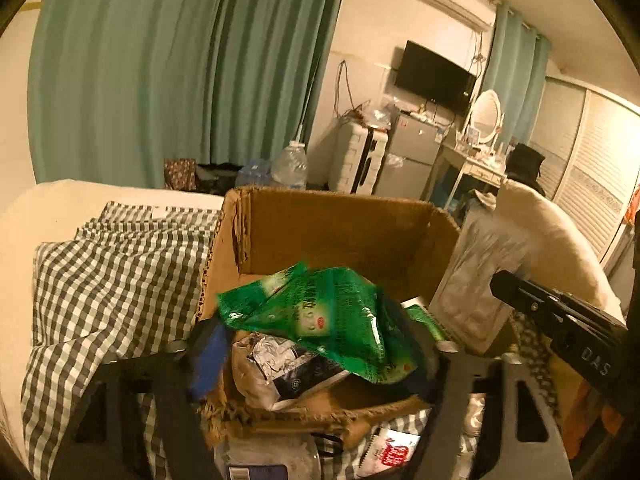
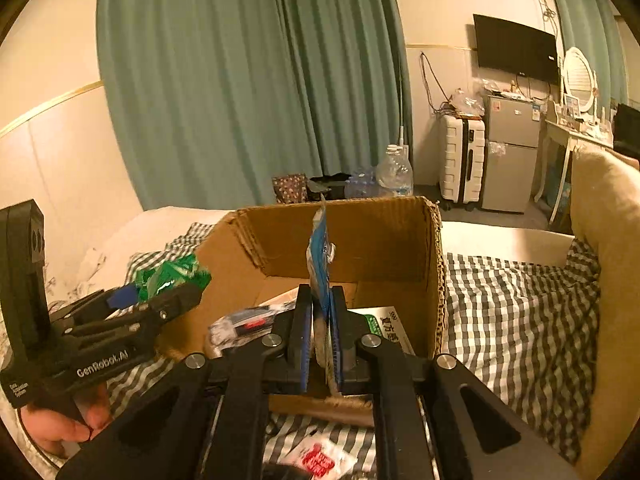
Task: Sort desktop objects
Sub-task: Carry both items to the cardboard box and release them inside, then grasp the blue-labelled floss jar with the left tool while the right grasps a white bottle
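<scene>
Over box rim [image 2: 340,204] | left tongs [image 2: 160,300] grip green packet [image 1: 320,312] | right tongs [image 2: 320,320] grip blue packet [image 2: 320,256]

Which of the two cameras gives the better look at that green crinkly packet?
The left wrist view: the green packet fills the foreground over the cardboard box. The right wrist view shows only a small crumpled corner of it, pinched in the left gripper.

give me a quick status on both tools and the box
Left tool shut on green packet, over the box. Right tool shut on blue packet, upright at the box's near edge. Nothing blocking the opening.
</scene>
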